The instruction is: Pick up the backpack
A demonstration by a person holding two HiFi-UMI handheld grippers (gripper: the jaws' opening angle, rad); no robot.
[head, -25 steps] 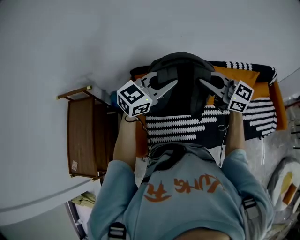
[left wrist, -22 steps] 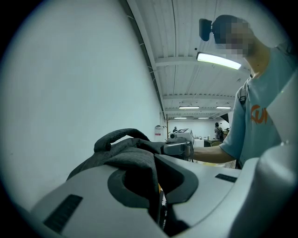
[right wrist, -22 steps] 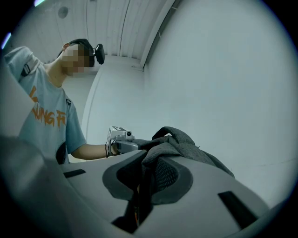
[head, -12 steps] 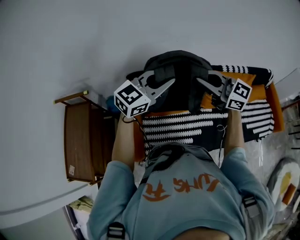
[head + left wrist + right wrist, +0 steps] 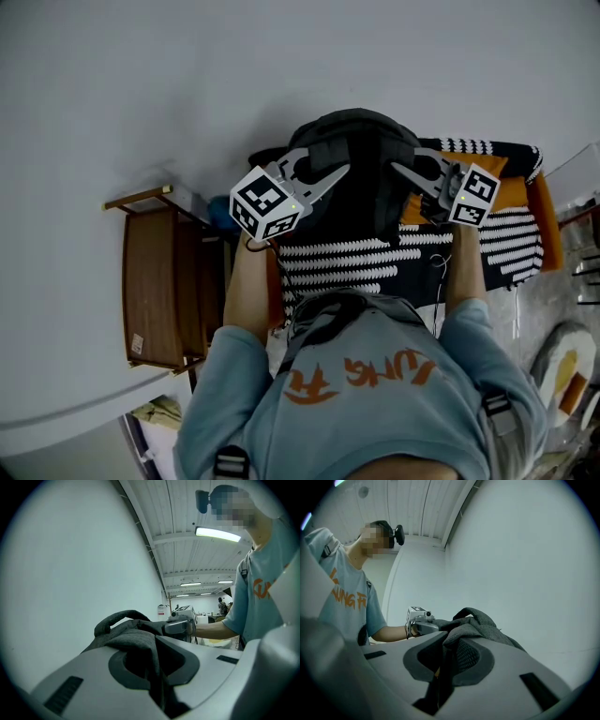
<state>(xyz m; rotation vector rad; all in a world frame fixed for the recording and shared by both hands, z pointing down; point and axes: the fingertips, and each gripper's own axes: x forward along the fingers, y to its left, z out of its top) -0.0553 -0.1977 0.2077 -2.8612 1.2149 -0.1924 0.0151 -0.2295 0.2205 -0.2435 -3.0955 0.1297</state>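
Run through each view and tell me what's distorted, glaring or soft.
Head view: fisheye bows straight lines; flat dim light leaves the backpack a dark mass. Left gripper view: black round vignette, ceiling light glares. Right gripper view: same vignette, pale wall featureless, near jaws slightly soft.

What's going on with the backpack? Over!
Left tongs shut on backpack, right tongs too. Backpack over the blanket. Nothing blocking it.
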